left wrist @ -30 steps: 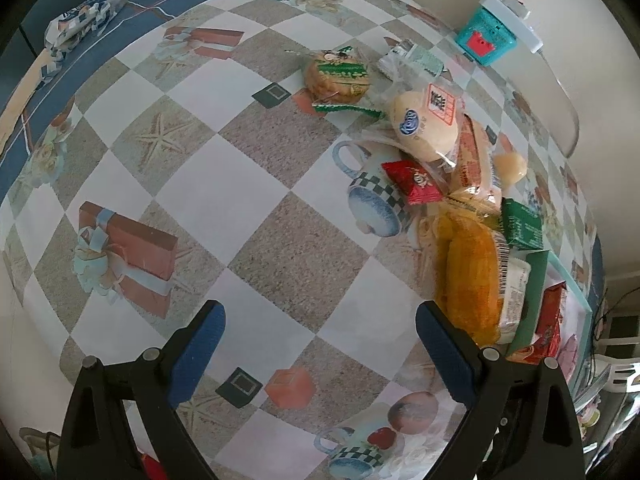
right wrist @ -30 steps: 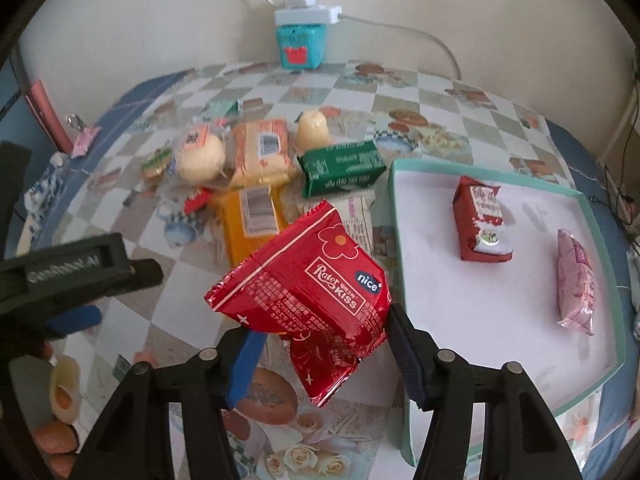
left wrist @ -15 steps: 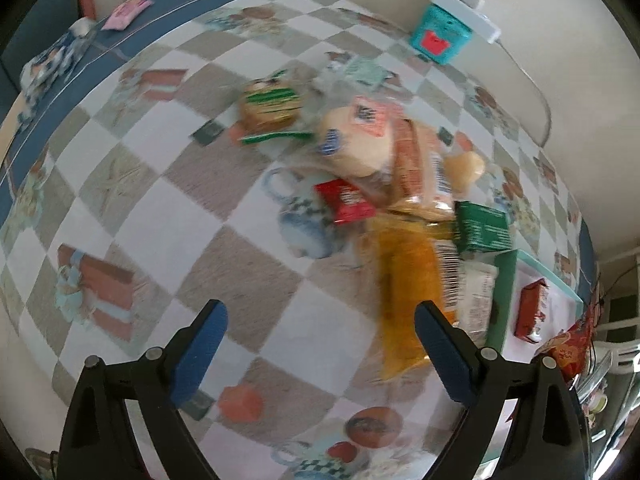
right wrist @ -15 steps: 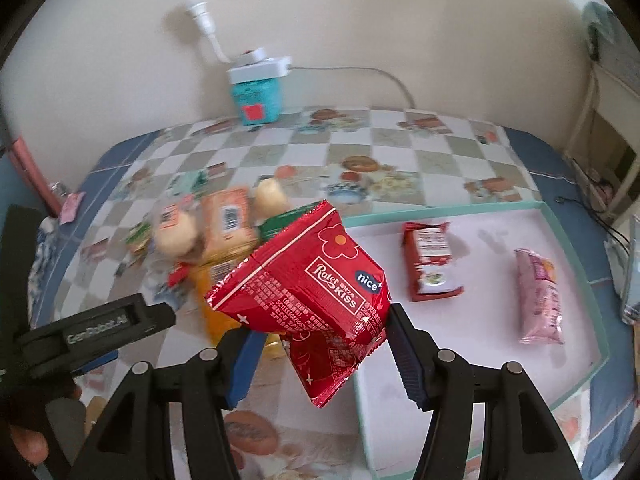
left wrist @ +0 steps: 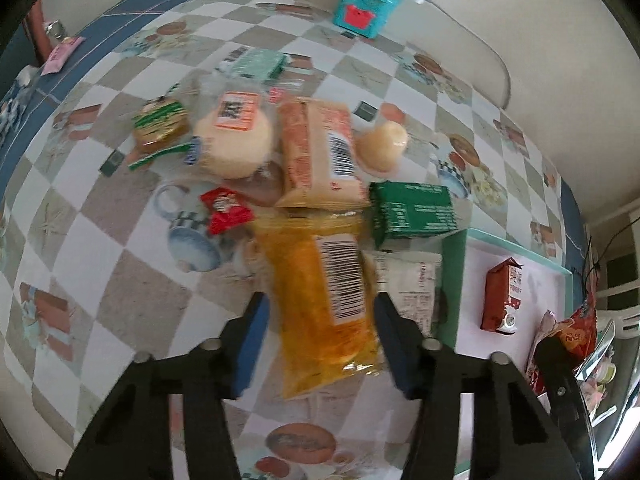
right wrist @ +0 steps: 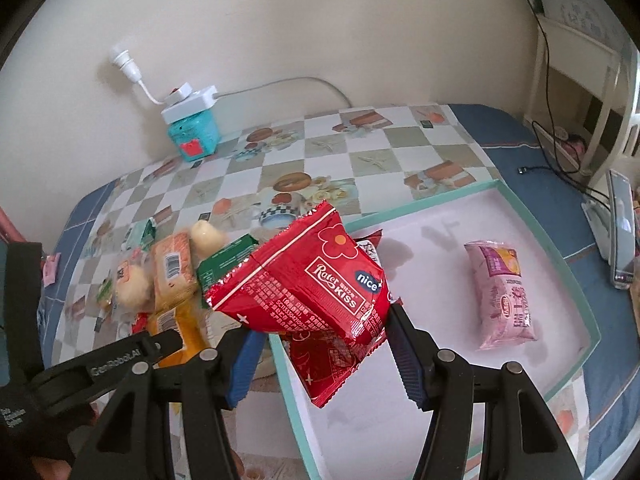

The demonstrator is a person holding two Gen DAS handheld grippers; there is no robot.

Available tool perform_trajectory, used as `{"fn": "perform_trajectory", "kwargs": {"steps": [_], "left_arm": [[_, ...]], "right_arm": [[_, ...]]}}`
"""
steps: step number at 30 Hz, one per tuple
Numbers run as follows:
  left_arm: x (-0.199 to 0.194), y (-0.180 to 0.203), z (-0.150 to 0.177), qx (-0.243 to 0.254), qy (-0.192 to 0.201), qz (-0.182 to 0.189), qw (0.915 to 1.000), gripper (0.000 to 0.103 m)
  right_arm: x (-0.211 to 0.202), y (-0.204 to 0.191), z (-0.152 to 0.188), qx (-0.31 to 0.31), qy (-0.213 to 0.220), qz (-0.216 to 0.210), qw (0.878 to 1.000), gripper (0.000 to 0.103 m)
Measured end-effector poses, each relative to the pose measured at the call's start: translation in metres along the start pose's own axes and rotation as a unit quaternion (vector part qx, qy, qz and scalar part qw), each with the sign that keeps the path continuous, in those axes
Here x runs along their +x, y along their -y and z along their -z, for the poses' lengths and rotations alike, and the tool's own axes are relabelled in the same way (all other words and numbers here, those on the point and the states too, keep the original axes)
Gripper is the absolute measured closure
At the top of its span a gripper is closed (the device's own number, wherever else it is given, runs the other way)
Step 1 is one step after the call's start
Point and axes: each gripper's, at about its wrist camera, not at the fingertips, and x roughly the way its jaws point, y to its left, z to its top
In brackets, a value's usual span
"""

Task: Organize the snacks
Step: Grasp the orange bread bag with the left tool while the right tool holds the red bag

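We see our left gripper (left wrist: 320, 332) closing around the yellow pack (left wrist: 324, 300) beside the tray (left wrist: 454, 280)'s edge; right gripper (right wrist: 320, 344) clamps the red packet (right wrist: 308, 284) over the tray.

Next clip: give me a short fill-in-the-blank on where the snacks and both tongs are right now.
1. The right tongs grip a shiny ____ foil snack bag.
2. The closing left tongs straddle the long ____ plastic packet.
3. The pink wrapped snack lies inside the white ____ with the teal rim.

Missing words: red; yellow; tray
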Motion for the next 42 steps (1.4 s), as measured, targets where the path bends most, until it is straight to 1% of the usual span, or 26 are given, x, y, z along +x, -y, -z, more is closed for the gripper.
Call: {"fn": "perform_trajectory", "kwargs": {"steps": [5,7,13,17,30,31,32,34,37,41,42], "left_arm": [[0.008,0.006,0.003,0.013,-0.002,-0.019,0.9997,0.051],[0.009,0.006,0.002,0.016,0.001,-0.029,0.9995,0.059],[0.013,0.002,0.000,0.015,0.003,-0.031,0.9994,0.059],[0.022,0.007,-0.003,0.019,0.006,-0.032,0.9993,0.059],[0.026,0.004,-0.004,0.018,0.008,-0.029,0.9994,0.056],[0.028,0.004,-0.004,0.016,0.003,-0.028,0.9995,0.050],[0.030,0.002,-0.004,0.013,-0.007,-0.029,0.9995,0.047],[0.033,-0.002,-0.003,0.006,-0.018,-0.021,0.9996,0.047],[0.033,-0.001,-0.003,0.011,-0.017,-0.027,0.9994,0.047],[0.032,0.000,-0.001,0.013,-0.015,-0.029,0.9994,0.054],[0.030,0.000,-0.001,0.014,-0.012,-0.029,0.9994,0.059]], "right_arm": [[0.003,0.005,0.000,0.005,-0.003,-0.001,1.000,0.040],[0.005,0.006,0.000,0.007,-0.005,-0.002,1.000,0.040],[0.010,0.005,0.002,0.007,-0.011,-0.001,1.000,0.040],[0.014,0.005,0.004,0.006,-0.015,0.001,1.000,0.040],[0.015,0.003,0.006,0.000,-0.016,0.000,1.000,0.040],[0.015,0.004,0.006,0.001,-0.016,-0.001,1.000,0.040],[0.015,0.004,0.006,0.001,-0.016,-0.001,1.000,0.040],[0.015,0.004,0.006,0.001,-0.015,-0.002,1.000,0.040],[0.014,0.005,0.006,0.003,-0.015,-0.004,1.000,0.040],[0.014,0.007,0.006,0.007,-0.015,-0.007,1.000,0.040],[0.014,0.008,0.006,0.007,-0.015,-0.008,1.000,0.040]]}}
